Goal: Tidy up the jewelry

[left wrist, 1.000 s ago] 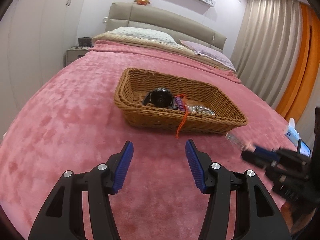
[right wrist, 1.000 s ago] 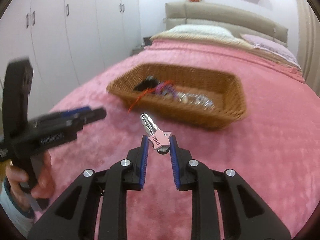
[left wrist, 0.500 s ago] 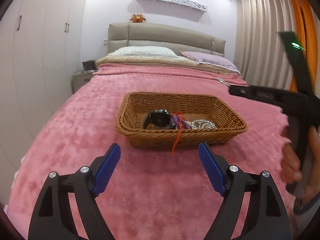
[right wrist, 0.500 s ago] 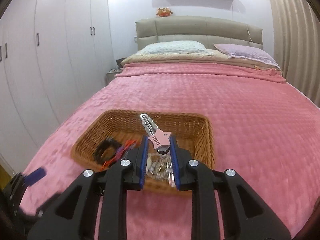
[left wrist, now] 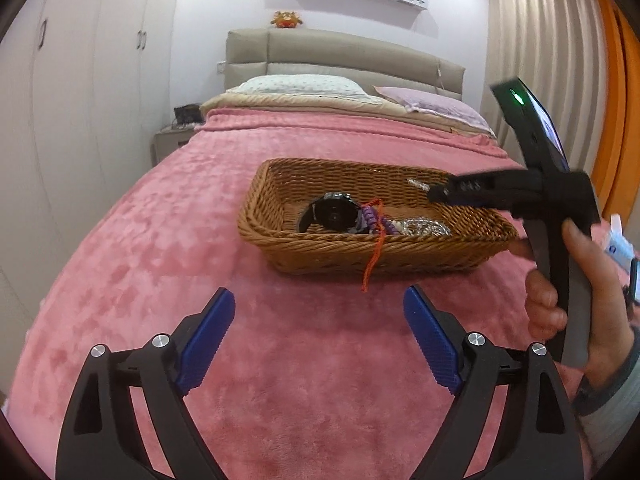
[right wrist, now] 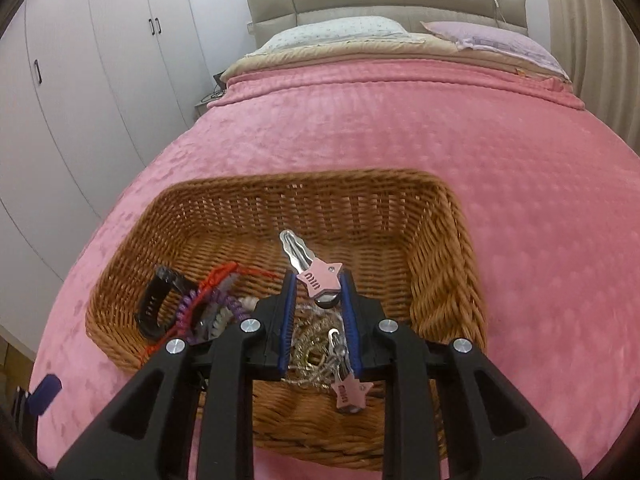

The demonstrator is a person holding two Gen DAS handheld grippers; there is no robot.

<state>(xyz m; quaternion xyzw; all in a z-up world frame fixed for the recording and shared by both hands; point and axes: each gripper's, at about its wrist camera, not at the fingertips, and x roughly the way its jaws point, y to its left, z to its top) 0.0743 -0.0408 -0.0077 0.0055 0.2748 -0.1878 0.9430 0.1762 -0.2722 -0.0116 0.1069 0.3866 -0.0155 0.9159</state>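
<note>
In the right wrist view, the right gripper (right wrist: 318,294) pinches a silver key with a pink star-shaped cover (right wrist: 316,276) between its blue pads, held over the middle of the brown woven wicker basket (right wrist: 444,248) that fills the centre of the frame. A second pink star tag (right wrist: 349,392) dangles below on its ring. Under the jaws lie a silvery chain heap (right wrist: 314,344); to the lower left sit a black watch (right wrist: 154,308), a purple coil bracelet (right wrist: 224,308) and a red braided cord (right wrist: 218,276).

To do this well, I judge the key should be lowered close to the basket floor before the jaws part, so the dangling tag lands inside and not on the near rim.

The left gripper (left wrist: 319,330) hangs spread wide and empty at the bottom of its view, over the pink plush bedspread (left wrist: 160,248).

The star cover carries short raised lettering, possibly "miu"; I cannot read it surely.
</note>
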